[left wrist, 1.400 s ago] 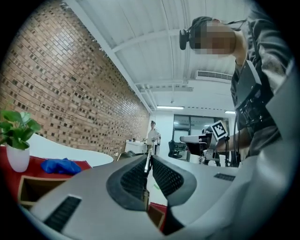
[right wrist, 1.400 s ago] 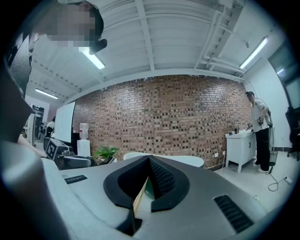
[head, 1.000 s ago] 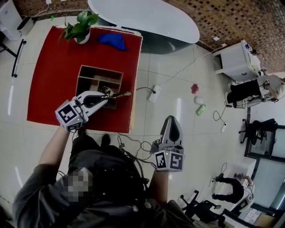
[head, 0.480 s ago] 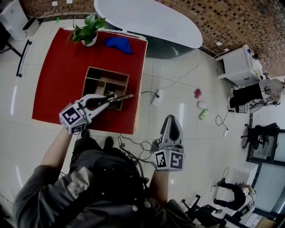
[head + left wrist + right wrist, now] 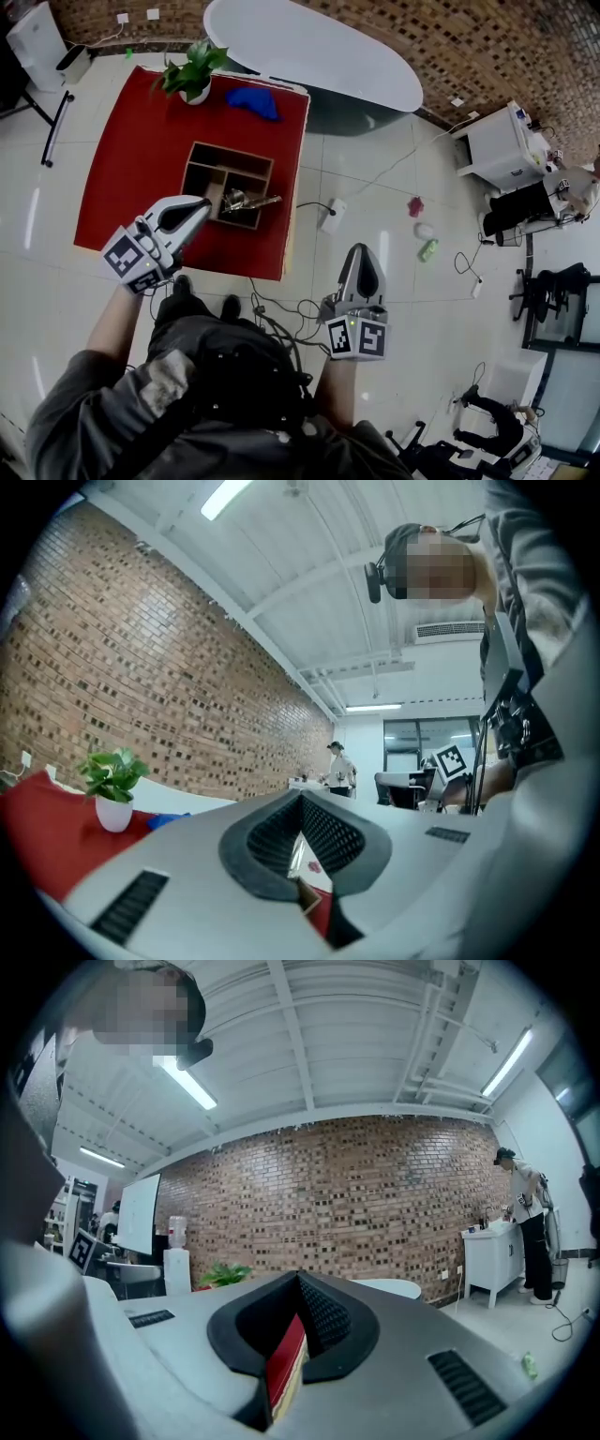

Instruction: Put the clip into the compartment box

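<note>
The wooden compartment box (image 5: 232, 152) sits open-topped on the red table (image 5: 131, 169). A metal clip (image 5: 247, 201) lies in its front right part, with its long end reaching over the right rim. My left gripper (image 5: 200, 203) hovers just left of the box's front corner, apart from the clip; its jaws are closing with nothing between them. In the left gripper view, the left gripper (image 5: 302, 803) shows only a thin slit. My right gripper (image 5: 364, 249) hangs over the floor to the right of the table, shut and empty; in the right gripper view, the right gripper (image 5: 296, 1277) points at the table's edge.
A potted plant (image 5: 192, 75) and a blue cloth (image 5: 253, 101) sit at the table's far edge. A white oval table (image 5: 309, 47) stands behind. Cables (image 5: 281, 309) and a power strip (image 5: 328, 216) lie on the floor, with a white cabinet (image 5: 502, 141) at right.
The left gripper held the clip over the box a second ago. It has let go and drawn back left, toward the person; the clip now rests in the box. The right gripper stayed put.
</note>
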Tool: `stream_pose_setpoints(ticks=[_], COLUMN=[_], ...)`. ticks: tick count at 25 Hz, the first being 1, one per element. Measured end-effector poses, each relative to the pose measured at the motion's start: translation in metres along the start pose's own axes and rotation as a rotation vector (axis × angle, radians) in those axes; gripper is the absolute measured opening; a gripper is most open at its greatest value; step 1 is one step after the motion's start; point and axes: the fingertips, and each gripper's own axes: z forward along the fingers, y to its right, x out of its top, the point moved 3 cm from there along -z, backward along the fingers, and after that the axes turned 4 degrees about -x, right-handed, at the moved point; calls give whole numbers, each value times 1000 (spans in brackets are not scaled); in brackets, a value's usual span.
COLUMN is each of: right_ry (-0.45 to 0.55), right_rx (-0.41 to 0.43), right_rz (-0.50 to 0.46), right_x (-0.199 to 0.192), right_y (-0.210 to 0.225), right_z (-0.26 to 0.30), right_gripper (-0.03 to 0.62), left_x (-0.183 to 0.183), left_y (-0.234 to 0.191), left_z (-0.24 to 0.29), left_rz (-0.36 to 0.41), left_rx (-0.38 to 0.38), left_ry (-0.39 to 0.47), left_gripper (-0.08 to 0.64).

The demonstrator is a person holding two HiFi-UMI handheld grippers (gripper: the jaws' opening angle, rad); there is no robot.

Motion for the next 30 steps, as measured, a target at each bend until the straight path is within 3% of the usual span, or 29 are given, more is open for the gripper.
stream_pose_setpoints(ticks=[4,7,11,22,30], right_ry=[20,43,69,52,43], right_rx=[33,73,112,177,189], right_rz=[13,12,5,-31,-41], right_x=[12,21,32,36,34], right_y=[-6,-12,-17,-26,-30], right_z=[-12,-22,-34,-54,-62], right_gripper=[5,5,3,3,3], left_x=[31,43,64,65,60], left_y=[23,36,63,80,85], left_z=[-9,-19,-25,-43,-58], left_rz=[-82,-60,-105,-121,-81], left_rx=[-7,25,45,117,157], left_ry=[62,62,81,82,39], left_gripper=[31,31,31,31,31])
